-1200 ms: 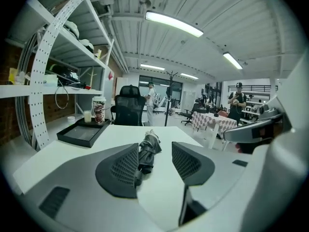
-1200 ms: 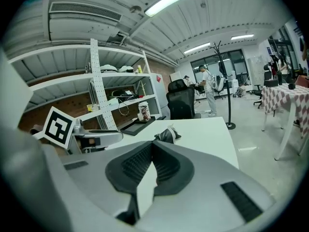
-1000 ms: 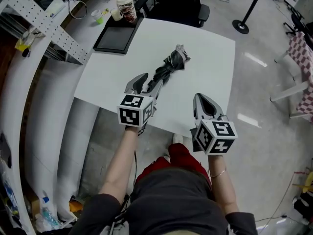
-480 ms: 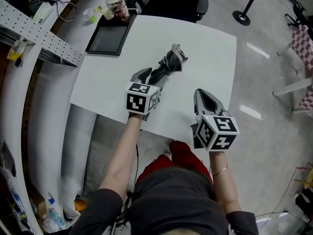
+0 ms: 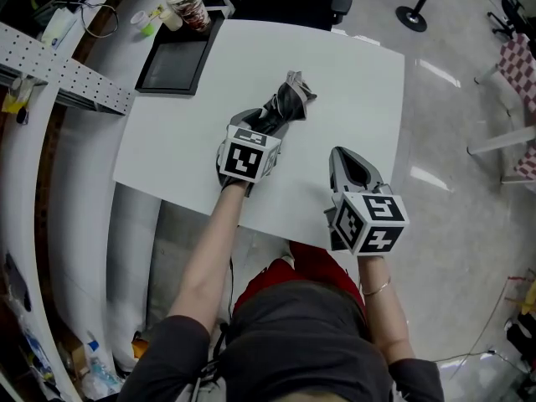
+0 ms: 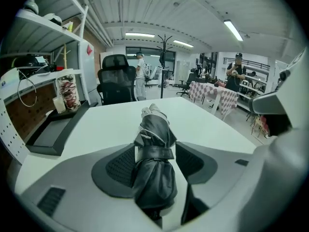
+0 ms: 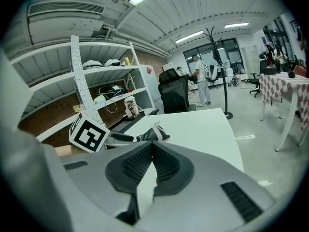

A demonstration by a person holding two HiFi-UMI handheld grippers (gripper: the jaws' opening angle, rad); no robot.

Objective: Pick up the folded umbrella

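The folded black umbrella point(image 5: 290, 103) lies on the white table point(image 5: 356, 82), pointing away from me to the upper right. My left gripper point(image 5: 254, 125) has come down over its near end. In the left gripper view the jaws are opening, and the strapped bundle point(image 6: 154, 129) lies between the pads with a small gap on the right side. My right gripper point(image 5: 346, 155) hovers near the table's front edge, to the right of the umbrella. Its pads meet at the tip point(image 7: 152, 145) with nothing between them. The umbrella's far end point(image 7: 153, 134) shows beyond them.
A black tray point(image 5: 176, 61) and a paper cup point(image 5: 186, 5) sit at the table's far left corner. A perforated shelf rail point(image 5: 63, 72) runs along the left. A black office chair point(image 6: 116, 83) stands behind the table, and a stanchion base point(image 5: 410, 19) is on the floor.
My left gripper has moved forward and down along the table until its jaws straddle the umbrella's near end. The right gripper has edged forward a little.
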